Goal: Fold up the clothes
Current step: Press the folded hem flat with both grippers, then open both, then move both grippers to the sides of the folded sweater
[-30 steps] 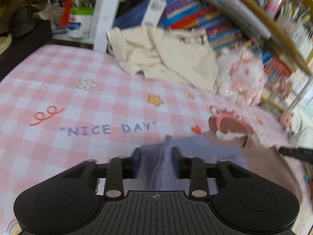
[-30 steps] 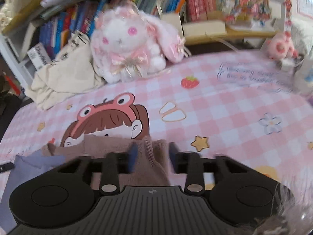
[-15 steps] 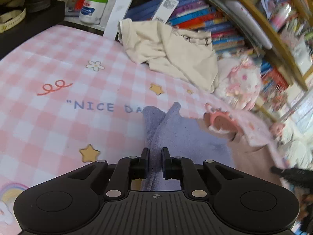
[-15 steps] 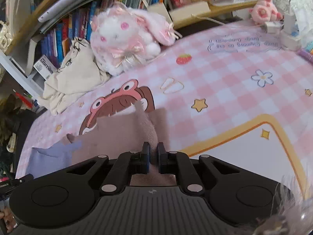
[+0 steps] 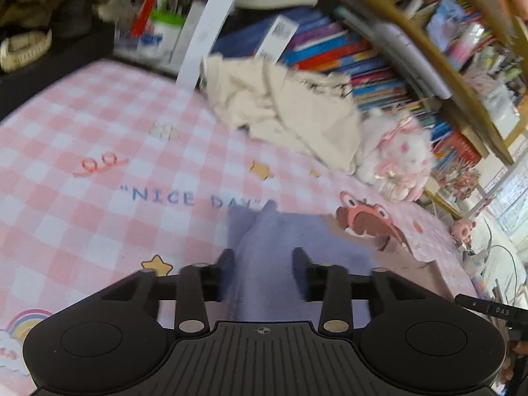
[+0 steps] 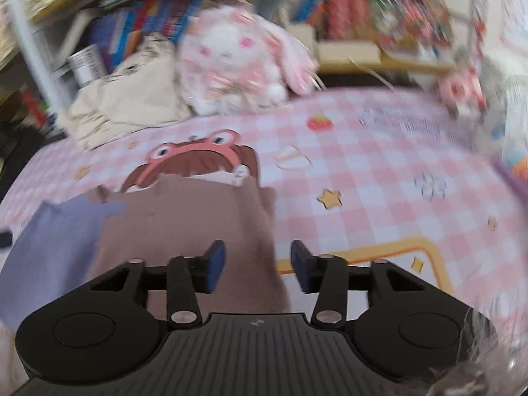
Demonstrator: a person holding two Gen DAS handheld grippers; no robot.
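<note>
A pink checked cloth (image 5: 99,151) covers the surface. On it lies a two-tone garment (image 6: 184,217), lilac half at 9 o'clock, brown half centre, reaching under both tools. The left gripper (image 5: 263,265) tilts downward, jaws opening over the lilac cloth, pads clear of it. The right gripper (image 6: 258,260) slopes down likewise, jaws opening above the brown edge, gripping nothing.

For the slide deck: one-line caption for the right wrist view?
Right tool opening above the brown-and-lavender garment on the pink checked cloth.
</note>
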